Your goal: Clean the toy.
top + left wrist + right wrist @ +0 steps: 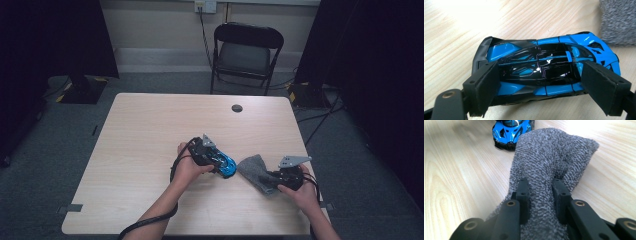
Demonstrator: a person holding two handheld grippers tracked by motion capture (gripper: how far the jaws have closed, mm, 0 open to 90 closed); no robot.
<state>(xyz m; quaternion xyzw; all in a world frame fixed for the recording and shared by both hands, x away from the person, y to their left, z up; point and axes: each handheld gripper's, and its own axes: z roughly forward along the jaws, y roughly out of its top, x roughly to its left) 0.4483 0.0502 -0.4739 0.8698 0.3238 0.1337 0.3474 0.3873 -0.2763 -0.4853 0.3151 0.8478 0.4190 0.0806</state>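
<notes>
Risk of dragging the grey cloth (549,157), pinched in the right gripper (540,192), against the blue toy car (544,67) at its ten o'clock, twisting or sliding it loose between the left gripper (539,85) pads clasping its sides.

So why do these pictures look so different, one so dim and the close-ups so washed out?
High view: dim, with dark edges; the table is the brightest area. Left gripper view: glare whitens the wood at top left, and highlights glint on the blue toy car. Right gripper view: glare at upper right; the grey cloth is sharp, while the far wood is soft.
</notes>
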